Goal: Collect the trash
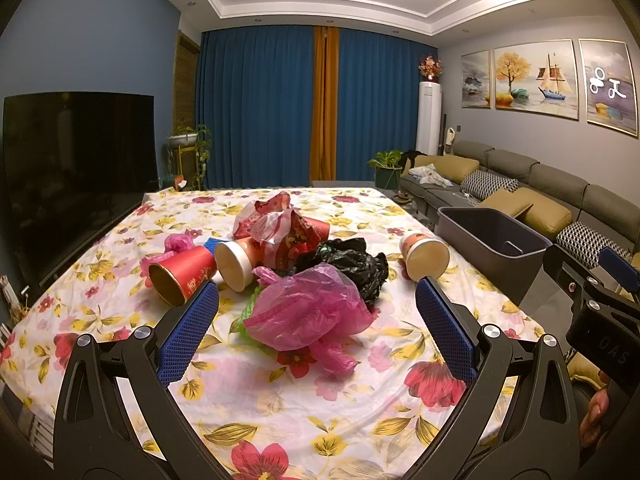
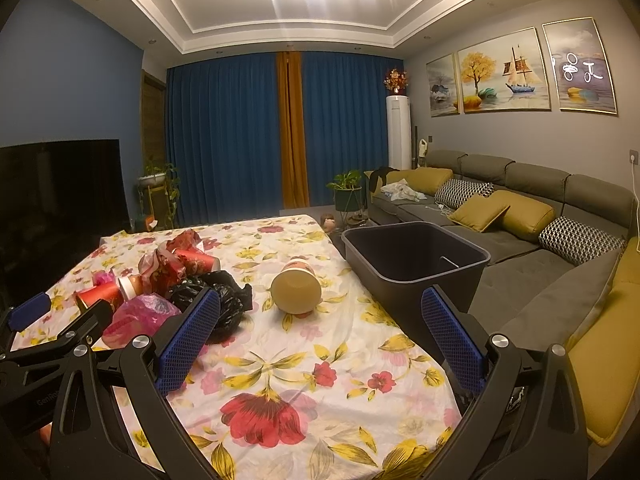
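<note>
A pile of trash lies on the floral tablecloth (image 1: pixel 320 408): a crumpled pink bag (image 1: pixel 308 312), a black bag (image 1: pixel 352 264), a red cup (image 1: pixel 180 276) on its side, a white-rimmed cup (image 1: pixel 236 264), red wrappers (image 1: pixel 280 224). A lone paper cup (image 1: pixel 424 256) lies to the right; it also shows in the right wrist view (image 2: pixel 296 288). My left gripper (image 1: pixel 316 304) is open, its fingers on either side of the pink bag, just short of it. My right gripper (image 2: pixel 320 320) is open and empty above the table's right edge. A dark grey bin (image 2: pixel 416 256) stands beside the table.
A grey sofa (image 2: pixel 520 216) with yellow cushions runs along the right wall. A TV (image 1: pixel 76 176) stands at the left. Blue curtains (image 1: pixel 260 108) and potted plants are at the back. The right gripper's body (image 1: pixel 592 308) shows at the left view's right edge.
</note>
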Demonstrator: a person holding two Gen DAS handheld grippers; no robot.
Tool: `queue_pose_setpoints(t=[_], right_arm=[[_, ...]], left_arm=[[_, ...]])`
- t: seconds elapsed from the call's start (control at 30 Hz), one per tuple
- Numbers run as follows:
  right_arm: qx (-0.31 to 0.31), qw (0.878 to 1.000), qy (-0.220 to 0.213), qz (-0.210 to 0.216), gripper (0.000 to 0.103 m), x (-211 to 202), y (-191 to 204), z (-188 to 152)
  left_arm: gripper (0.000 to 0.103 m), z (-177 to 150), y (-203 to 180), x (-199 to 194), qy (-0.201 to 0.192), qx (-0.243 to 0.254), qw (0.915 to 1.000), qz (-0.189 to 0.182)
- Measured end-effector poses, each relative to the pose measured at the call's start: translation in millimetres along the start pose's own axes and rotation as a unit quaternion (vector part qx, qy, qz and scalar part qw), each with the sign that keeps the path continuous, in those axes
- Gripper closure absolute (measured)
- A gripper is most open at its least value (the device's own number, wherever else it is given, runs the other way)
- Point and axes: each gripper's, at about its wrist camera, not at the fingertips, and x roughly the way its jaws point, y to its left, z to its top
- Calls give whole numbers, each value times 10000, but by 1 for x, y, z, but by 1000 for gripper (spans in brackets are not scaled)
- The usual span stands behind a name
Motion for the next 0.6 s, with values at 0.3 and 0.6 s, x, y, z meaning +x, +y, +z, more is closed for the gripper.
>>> queue_pose_setpoints(t=[0.3,0.6], right_arm=[[3,10000,-5,0,5,0,0,0],[19,10000,-44,-1,5,-1,-1,2]], left_arm=[[6,0,1,0,4,-6,10000,0],[6,0,1,0,5,-18,10000,-2]])
